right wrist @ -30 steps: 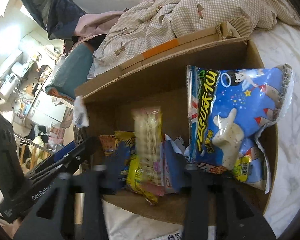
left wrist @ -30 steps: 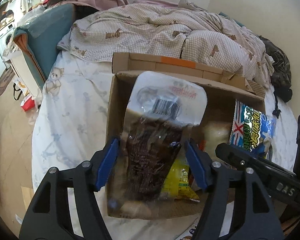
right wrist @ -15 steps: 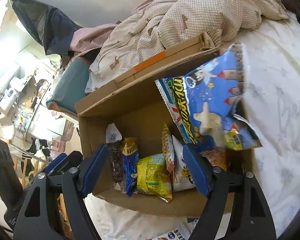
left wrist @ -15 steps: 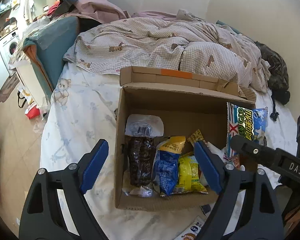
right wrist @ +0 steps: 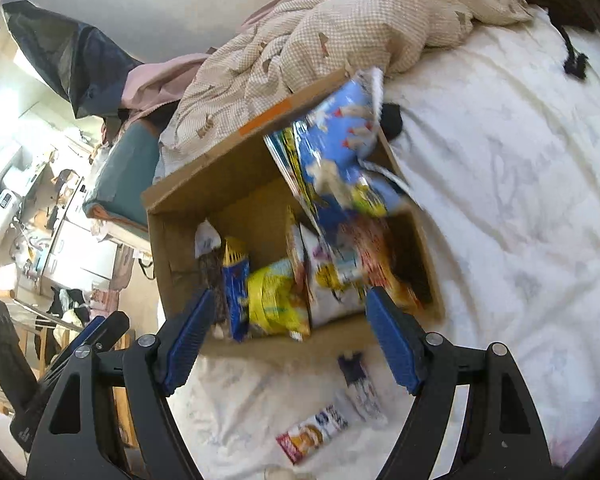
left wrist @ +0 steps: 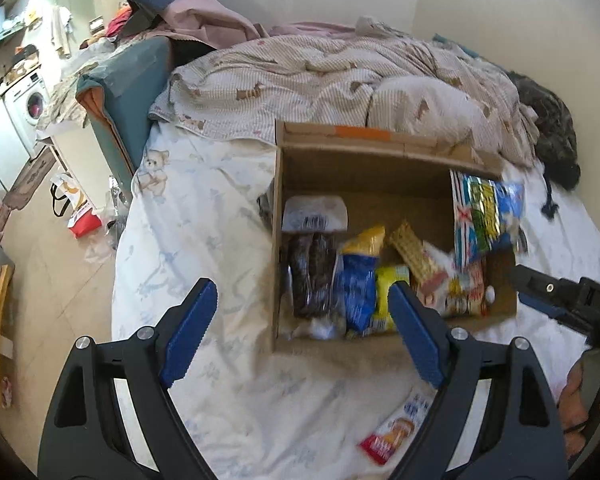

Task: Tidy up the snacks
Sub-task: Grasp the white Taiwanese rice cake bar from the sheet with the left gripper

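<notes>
Both claws spread wide, nothing between the pads. Left claw (left wrist: pixel 302 332) hangs above the bed sheet (left wrist: pixel 204 216) at the near-left corner of the cardboard box (left wrist: pixel 364 160); right claw (right wrist: pixel 288 338) hangs above the box's near wall. Each opened within the last second and the last readings are steady. The box sits open on the bed, in front of the checked duvet (left wrist: pixel 320 76). Snacks stand side by side in it: a dark packet with a white barcode top (left wrist: pixel 314 256) at the left wall, then a blue packet (left wrist: pixel 358 284), a yellow packet (left wrist: pixel 388 280), a wafer pack (left wrist: pixel 414 250), and a large blue bag (right wrist: pixel 340 140) leaning on the right wall, sticking up past the rim. Two snacks lie outside on the sheet near the front wall: a red-and-white packet (right wrist: pixel 314 432) and a small purple-topped packet (right wrist: pixel 358 384). Frames motion-blurred; labels unreadable.
</notes>
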Available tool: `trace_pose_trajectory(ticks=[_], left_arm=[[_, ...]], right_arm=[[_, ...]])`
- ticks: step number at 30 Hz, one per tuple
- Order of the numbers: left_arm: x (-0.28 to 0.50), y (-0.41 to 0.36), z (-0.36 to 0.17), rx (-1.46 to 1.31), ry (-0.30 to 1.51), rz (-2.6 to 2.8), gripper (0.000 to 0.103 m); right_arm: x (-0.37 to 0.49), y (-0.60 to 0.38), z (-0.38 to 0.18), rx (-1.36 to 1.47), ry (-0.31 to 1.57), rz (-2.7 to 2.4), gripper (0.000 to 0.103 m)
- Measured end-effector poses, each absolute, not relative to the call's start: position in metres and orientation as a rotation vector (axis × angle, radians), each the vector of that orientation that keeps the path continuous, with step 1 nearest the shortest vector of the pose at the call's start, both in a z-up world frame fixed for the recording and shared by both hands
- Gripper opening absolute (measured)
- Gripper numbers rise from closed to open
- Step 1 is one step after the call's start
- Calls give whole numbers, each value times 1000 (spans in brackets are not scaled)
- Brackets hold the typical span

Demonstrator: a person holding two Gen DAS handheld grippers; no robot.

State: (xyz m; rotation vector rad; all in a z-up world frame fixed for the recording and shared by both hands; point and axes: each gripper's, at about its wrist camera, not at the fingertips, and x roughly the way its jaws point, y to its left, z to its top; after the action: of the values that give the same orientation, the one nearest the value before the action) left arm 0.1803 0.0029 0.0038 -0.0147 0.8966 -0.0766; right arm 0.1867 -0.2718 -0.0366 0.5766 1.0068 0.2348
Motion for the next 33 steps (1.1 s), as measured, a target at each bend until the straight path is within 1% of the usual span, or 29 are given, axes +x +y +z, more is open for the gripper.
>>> trace_pose_trajectory(ticks=[6,10,13,17,21,24,29,33], left_arm=[[156,19,0,-43,943,-55,85],[138,23,-7,-67,978,-30,85],[127,17,-14,-30,1002,-18,85],[112,7,-22,9,1028,-39,85],[105,-5,-31,52,1052,-67,85],[106,-15,-43,80,1087,-112,85],[106,-45,-74,123,1197,-210,85],[109,-82,-100,247,1236,-290,85]], right_arm=[[157,-271,-39,543,1066,249,80],[141,-267,-37,532,1067,259,81],[128,-264,-34,505,1055,236,83],[114,-263,-33,480,1055,225,85],[101,-276,-27,495,1006,183,85],[99,-287,-31,517,1018,169,85],[100,-301,-42,538,1056,147,85],[99,-310,-43,550,1056,129,85]])
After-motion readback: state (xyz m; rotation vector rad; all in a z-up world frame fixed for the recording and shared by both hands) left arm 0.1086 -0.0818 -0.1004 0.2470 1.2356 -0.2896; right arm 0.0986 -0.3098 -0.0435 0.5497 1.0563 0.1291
